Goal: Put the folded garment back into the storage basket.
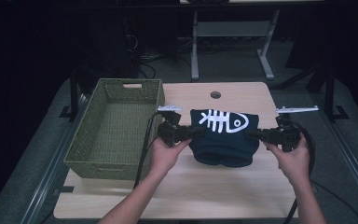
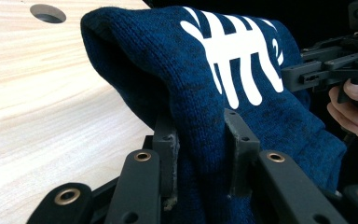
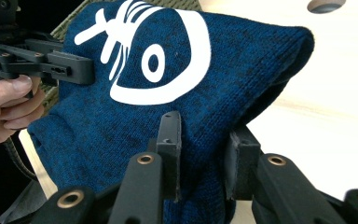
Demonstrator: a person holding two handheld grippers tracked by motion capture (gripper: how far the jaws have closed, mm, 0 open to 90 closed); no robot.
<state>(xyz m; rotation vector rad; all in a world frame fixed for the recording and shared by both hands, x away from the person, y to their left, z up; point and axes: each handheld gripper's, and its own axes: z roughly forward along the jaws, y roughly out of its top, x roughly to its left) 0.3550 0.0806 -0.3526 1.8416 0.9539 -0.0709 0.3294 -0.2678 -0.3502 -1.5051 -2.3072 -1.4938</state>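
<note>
A folded dark blue knitted garment [image 1: 223, 135] with a white fish-skeleton print is held up off the wooden table [image 1: 182, 186] between both grippers. My left gripper [image 1: 196, 132] is shut on its left edge; in the left gripper view the knit [image 2: 205, 116] is pinched between the two pads [image 2: 242, 149]. My right gripper [image 1: 251, 135] is shut on the right edge, and the right gripper view has the fabric [image 3: 168, 93] bunched between its pads [image 3: 170, 149]. The garment's lower fold sags toward the table.
A green woven basket [image 1: 116, 126] stands on the table's left side, close to my left hand. A round cable hole [image 1: 215, 94] sits near the table's far edge. Table legs and stands are in the dark area behind.
</note>
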